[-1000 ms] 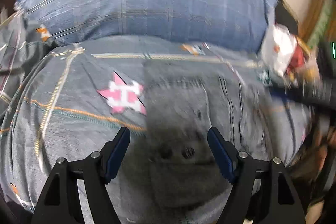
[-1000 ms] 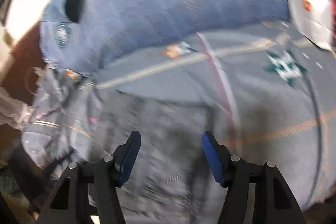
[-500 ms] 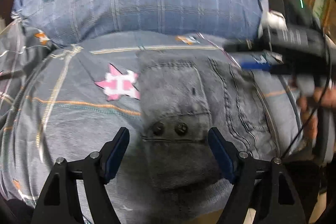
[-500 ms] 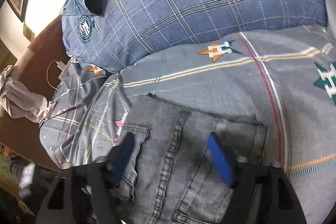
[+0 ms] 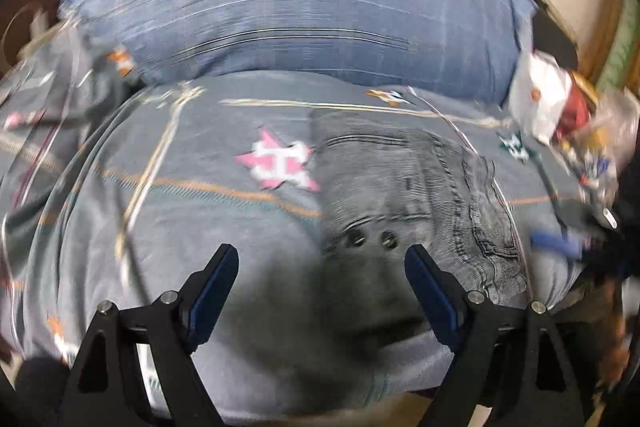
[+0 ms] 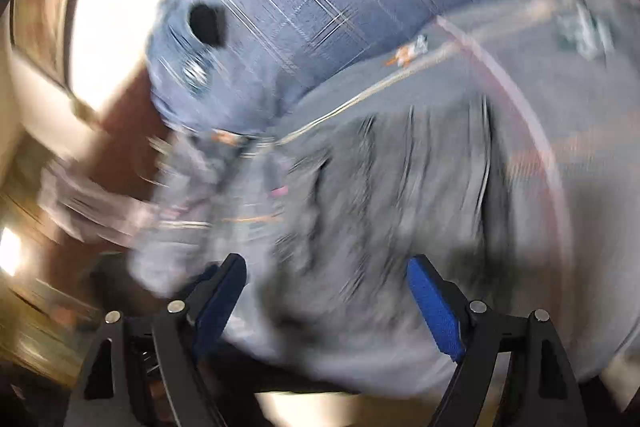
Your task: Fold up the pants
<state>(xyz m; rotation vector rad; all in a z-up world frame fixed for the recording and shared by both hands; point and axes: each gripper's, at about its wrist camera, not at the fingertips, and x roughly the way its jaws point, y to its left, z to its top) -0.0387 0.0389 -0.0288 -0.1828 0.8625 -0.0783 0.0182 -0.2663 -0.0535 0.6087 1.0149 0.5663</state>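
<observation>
Swung since 0.5 s ago, both views blurred. Left wrist: left gripper [image 5: 322, 261] released, empty, above grey pants [image 5: 408, 195] lying folded on bedsheet [image 5: 160, 211], near its front edge; pillow [image 5: 304, 11] behind, clutter [image 5: 560, 111] at right. Fold prob. near done; next needs smoothing/check. Right wrist: right gripper [image 6: 326, 273] released, over pants [image 6: 400, 187]; open room to right.

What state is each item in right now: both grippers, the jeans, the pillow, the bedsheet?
left gripper: open, holding nothing.
right gripper: open, holding nothing.
jeans: folded, lying flat on the bedsheet.
pillow: lying behind the jeans.
bedsheet: spread under the jeans.
</observation>
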